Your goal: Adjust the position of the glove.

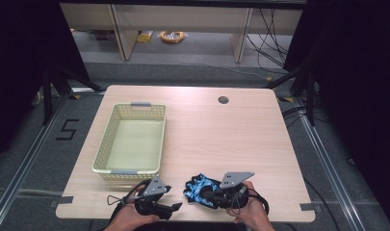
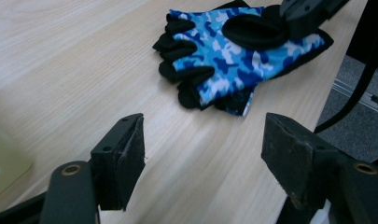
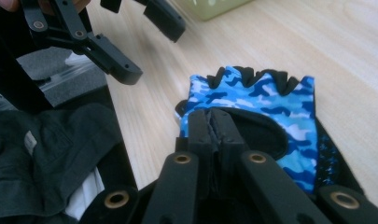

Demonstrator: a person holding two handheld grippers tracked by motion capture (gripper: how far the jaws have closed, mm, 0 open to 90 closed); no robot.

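Observation:
A blue camouflage fingerless glove [image 1: 198, 187] lies flat near the table's front edge, seemingly with a second one under it. My right gripper [image 1: 205, 195] reaches it from the right. In the right gripper view its jaws [image 3: 212, 122] stand pressed together on the rim of the glove's [image 3: 270, 100] black patch, and they seem to pinch the fabric. The left gripper view shows the same tips [image 2: 289, 21] on the glove [image 2: 233, 56]. My left gripper [image 1: 175, 207] hovers open just left of the glove, with bare tabletop between its jaws [image 2: 205, 140].
A pale yellow mesh basket [image 1: 135, 104] with nothing in it stands on the left half of the wooden table [image 1: 231, 134]. A round cable hole [image 1: 223, 100] sits at the back. The front edge runs just under both hands.

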